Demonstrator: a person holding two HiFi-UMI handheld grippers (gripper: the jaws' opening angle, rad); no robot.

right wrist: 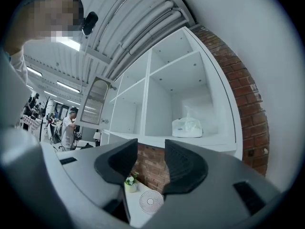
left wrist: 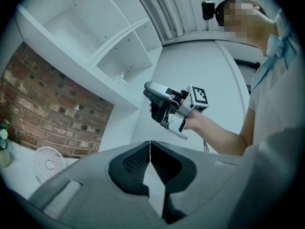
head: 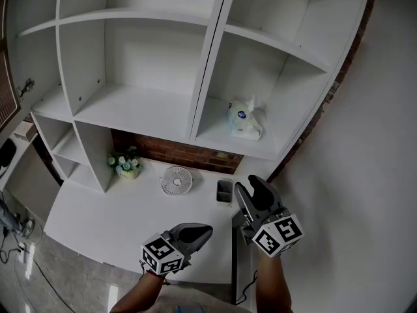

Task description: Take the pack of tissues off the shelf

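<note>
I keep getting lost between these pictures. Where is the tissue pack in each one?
Head view: the tissue pack lies in the lower right compartment of the shelf, right of centre.
Left gripper view: probably the tiny white shape on the shelf, left of centre and above the middle; too small to be sure.
Right gripper view: on the shelf, just right of centre.
Shared landmark: the small white fan below the shelf.

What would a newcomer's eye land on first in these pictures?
The pack of tissues stands out, alone in the lowest right compartment of the white shelf unit. Below it the right gripper points toward that shelf, jaws apart and empty. The left gripper, shut, hangs at the front of the desk, which bears a small fan and a flower pot.
</note>
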